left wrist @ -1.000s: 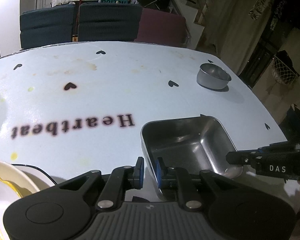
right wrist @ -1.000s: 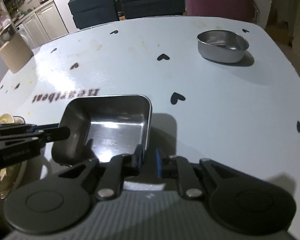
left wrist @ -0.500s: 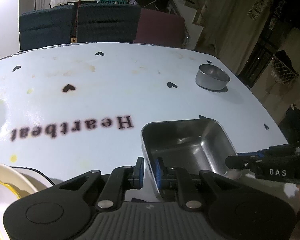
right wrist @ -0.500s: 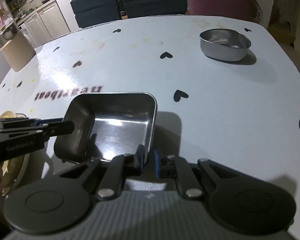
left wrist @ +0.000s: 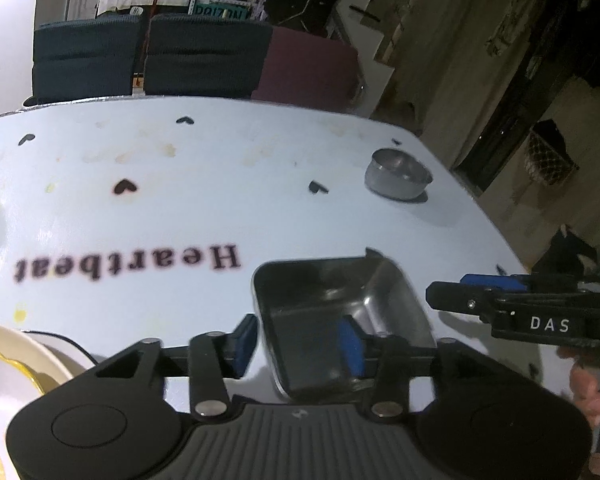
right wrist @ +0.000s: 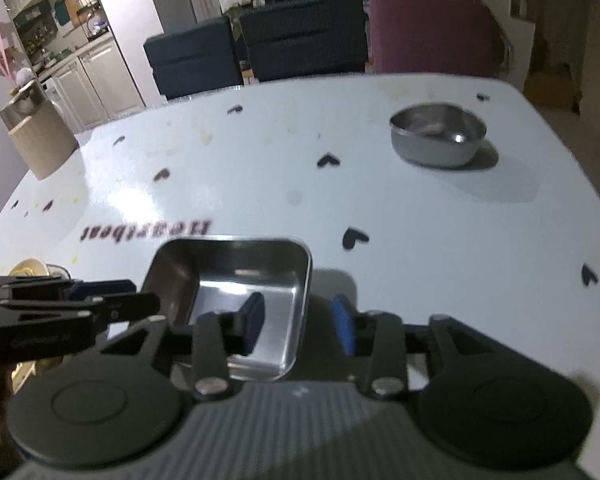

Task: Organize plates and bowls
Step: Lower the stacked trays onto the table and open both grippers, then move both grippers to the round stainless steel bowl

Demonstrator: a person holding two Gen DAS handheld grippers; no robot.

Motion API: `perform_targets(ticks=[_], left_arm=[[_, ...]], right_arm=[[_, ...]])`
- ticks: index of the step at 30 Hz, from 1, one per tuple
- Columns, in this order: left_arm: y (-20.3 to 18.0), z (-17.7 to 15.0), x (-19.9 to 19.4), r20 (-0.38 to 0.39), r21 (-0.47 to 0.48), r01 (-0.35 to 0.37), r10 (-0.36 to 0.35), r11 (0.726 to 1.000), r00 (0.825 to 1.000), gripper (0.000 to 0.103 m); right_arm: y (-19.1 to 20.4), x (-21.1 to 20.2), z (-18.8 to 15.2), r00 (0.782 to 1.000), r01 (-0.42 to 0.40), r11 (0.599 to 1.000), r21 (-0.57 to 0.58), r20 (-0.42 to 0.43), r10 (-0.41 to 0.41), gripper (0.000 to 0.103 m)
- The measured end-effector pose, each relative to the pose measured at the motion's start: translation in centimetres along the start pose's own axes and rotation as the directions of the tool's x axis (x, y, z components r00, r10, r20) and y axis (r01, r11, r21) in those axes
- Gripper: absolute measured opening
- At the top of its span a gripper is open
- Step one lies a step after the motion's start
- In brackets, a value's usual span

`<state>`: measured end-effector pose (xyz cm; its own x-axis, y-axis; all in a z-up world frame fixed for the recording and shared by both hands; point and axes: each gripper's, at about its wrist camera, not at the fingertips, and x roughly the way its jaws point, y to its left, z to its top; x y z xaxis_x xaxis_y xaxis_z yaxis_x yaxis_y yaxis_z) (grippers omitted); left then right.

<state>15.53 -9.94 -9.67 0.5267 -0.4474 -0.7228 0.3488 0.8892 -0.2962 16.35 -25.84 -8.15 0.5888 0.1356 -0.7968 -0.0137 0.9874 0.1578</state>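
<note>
A square steel tray (left wrist: 340, 320) (right wrist: 236, 296) sits on the pale blue table near its front edge. My left gripper (left wrist: 298, 344) is open, its fingers straddling the tray's left wall. My right gripper (right wrist: 300, 320) is open, its fingers straddling the tray's right wall. Each gripper shows in the other's view: the right gripper (left wrist: 500, 308) and the left gripper (right wrist: 80, 304). A round steel bowl (left wrist: 398, 174) (right wrist: 438, 134) stands at the far right of the table. A cream plate with a yellow rim (left wrist: 8, 364) lies at the near left.
The table (left wrist: 220, 200) carries black hearts and the word "Heartbeat". Dark blue chairs (left wrist: 140, 56) and a maroon chair (left wrist: 304, 68) stand behind it. A beige box (right wrist: 40, 136) sits at the far left edge. The table's right edge drops to the floor.
Both grippers have opened from shut on the tray's walls. The tray now looks set down on the table, and both views have pulled back slightly.
</note>
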Motion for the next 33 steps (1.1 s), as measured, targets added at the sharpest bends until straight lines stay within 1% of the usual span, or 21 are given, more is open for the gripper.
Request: perform_targets(ticks=[1, 2, 3, 4, 6, 7, 8, 10, 12, 17, 21, 25, 27, 31, 33], left_arm=[[-0.1, 0.1, -0.2, 0.01, 0.001, 0.003, -0.003, 1.0, 1.0, 0.063], [-0.3, 0.2, -0.3, 0.02, 0.003, 0.004, -0.004, 1.0, 1.0, 0.073], [-0.4, 0.3, -0.5, 0.031, 0.003, 0.006, -0.006, 1.0, 1.0, 0.083], [-0.6, 0.4, -0.6, 0.042, 0.005, 0.012, -0.012, 1.0, 0.999, 0.086], [-0.8, 0.5, -0.8, 0.059, 0.008, 0.019, -0.019, 1.0, 0.998, 0.099], [-0.9, 0.6, -0.9, 0.069, 0.007, 0.019, -0.02, 1.0, 0.997, 0.101], [-1.0, 0.6, -1.0, 0.076, 0.006, 0.02, -0.02, 1.0, 0.997, 0.103], [-1.1, 0.8, -1.0, 0.082, 0.006, 0.018, -0.019, 1.0, 0.996, 0.103], [-1.3, 1.0, -1.0, 0.096, 0.003, 0.016, -0.016, 1.0, 0.995, 0.103], [-2.0, 1.8, -1.1, 0.147, -0.015, 0.0, 0.002, 1.0, 0.989, 0.103], [-3.1, 2.5, -0.5, 0.163, -0.038, 0.011, -0.005, 0.999, 0.987, 0.103], [-4.6, 3.2, 0.7, 0.183, -0.061, 0.029, -0.017, 0.998, 0.983, 0.103], [-5.6, 3.6, 1.5, 0.188, -0.064, 0.037, -0.025, 0.997, 0.982, 0.103], [-7.1, 4.4, 3.7, 0.183, -0.103, 0.065, -0.045, 0.993, 0.982, 0.103], [-7.8, 4.8, 4.7, 0.186, -0.125, 0.076, -0.052, 0.989, 0.981, 0.103]], right_arm=[[0.0, -0.3, 0.1, 1.0, 0.0, 1.0, 0.0, 0.013, 0.0, 0.06], [-0.1, -0.7, 0.3, 1.0, 0.0, 1.0, -0.001, 0.028, 0.0, 0.063], [-0.2, -1.0, 0.4, 0.999, 0.004, 1.0, 0.001, 0.041, -0.004, 0.068], [-0.3, -1.3, 0.6, 0.998, 0.011, 1.0, 0.004, 0.056, -0.012, 0.073], [-0.6, -1.8, 0.8, 0.996, 0.023, 1.0, 0.01, 0.082, -0.023, 0.078], [-0.7, -2.1, 0.9, 0.995, 0.023, 1.0, 0.013, 0.093, -0.024, 0.083], [-1.0, -2.4, 1.1, 0.994, 0.018, 1.0, 0.021, 0.106, -0.021, 0.086], [-1.5, -3.0, 1.4, 0.991, 0.006, 0.999, 0.044, 0.133, -0.012, 0.097], [-2.1, -3.5, 1.8, 0.987, 0.007, 0.999, 0.053, 0.159, -0.016, 0.102], [-3.7, -4.0, 2.5, 0.973, 0.035, 0.997, 0.069, 0.227, -0.05, 0.103], [-5.3, -4.1, 2.9, 0.958, 0.06, 0.994, 0.091, 0.274, -0.083, 0.103], [-6.8, -3.8, 3.2, 0.945, 0.102, 0.989, 0.108, 0.301, -0.13, 0.103], [-7.6, -3.6, 3.5, 0.934, 0.126, 0.985, 0.119, 0.321, -0.158, 0.103], [-9.3, -3.0, 4.3, 0.926, 0.145, 0.981, 0.128, 0.333, -0.18, 0.103], [-10.0, -2.5, 5.0, 0.919, 0.173, 0.976, 0.136, 0.335, -0.21, 0.103]])
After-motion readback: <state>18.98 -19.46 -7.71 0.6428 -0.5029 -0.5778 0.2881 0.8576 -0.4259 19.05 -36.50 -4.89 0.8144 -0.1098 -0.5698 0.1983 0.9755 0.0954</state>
